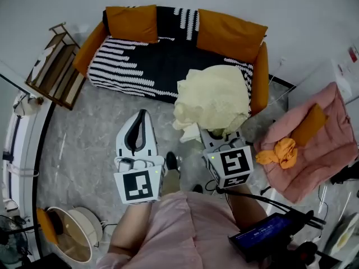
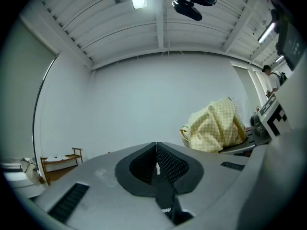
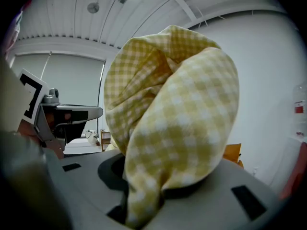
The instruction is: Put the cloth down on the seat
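Seen from above, a pale yellow checked cloth (image 1: 216,97) sits just right of centre, bunched into a loose mound. The right tongs (image 3: 144,195) are clamped on a fold at its lower end. In the right gripper view its long axis runs upright from the jaws toward the ceiling, and the bulk billows out over them. From above, the mound overlaps the right front corner of a small sofa (image 1: 168,43) that spans the upper middle of the frame.

The sofa's seat (image 1: 151,66) has a black cover with white stripes, and its left and middle parts lie bare. Orange cushions (image 1: 230,35) line its back and orange arms close both ends. The front edge faces a grey marbled floor (image 1: 84,139).

The left tongs (image 1: 140,122), left of centre, point up the frame toward that edge. Their jaws are pressed together with nothing between them.

A pink cushion (image 1: 328,144) lies at the right edge and a wooden shelf (image 1: 53,66) at upper left.
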Action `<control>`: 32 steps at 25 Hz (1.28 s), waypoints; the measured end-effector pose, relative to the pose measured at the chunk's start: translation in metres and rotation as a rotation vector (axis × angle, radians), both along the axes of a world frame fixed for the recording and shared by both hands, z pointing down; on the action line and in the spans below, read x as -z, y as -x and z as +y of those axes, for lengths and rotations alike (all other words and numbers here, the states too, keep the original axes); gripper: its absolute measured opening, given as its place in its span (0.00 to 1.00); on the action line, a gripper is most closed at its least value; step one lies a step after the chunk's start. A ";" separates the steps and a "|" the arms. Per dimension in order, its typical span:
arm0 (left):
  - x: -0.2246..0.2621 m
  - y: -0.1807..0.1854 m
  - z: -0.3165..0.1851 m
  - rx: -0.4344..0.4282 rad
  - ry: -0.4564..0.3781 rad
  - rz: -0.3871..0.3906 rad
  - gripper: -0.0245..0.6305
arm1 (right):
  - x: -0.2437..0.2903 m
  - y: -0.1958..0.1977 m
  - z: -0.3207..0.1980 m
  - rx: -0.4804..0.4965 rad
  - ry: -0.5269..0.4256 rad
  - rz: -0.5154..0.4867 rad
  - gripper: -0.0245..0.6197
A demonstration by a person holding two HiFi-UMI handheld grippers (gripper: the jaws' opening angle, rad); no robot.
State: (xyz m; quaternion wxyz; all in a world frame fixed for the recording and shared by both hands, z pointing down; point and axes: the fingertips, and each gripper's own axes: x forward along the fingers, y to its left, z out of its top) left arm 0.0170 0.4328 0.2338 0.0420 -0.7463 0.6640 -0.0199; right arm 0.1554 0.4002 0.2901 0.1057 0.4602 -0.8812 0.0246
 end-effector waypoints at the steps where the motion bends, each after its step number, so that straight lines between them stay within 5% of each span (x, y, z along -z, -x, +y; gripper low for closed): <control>1: -0.001 0.010 -0.013 0.005 0.002 0.001 0.05 | 0.000 0.010 -0.013 0.005 -0.001 0.000 0.25; 15: 0.018 0.124 -0.149 0.016 -0.034 0.000 0.05 | 0.027 0.121 -0.151 0.029 -0.050 0.017 0.25; 24: -0.002 0.132 -0.186 0.000 -0.022 0.006 0.05 | 0.016 0.125 -0.190 0.001 -0.055 0.028 0.25; 32: -0.014 0.119 -0.288 -0.005 0.044 -0.032 0.05 | 0.002 0.114 -0.290 -0.009 0.002 0.002 0.25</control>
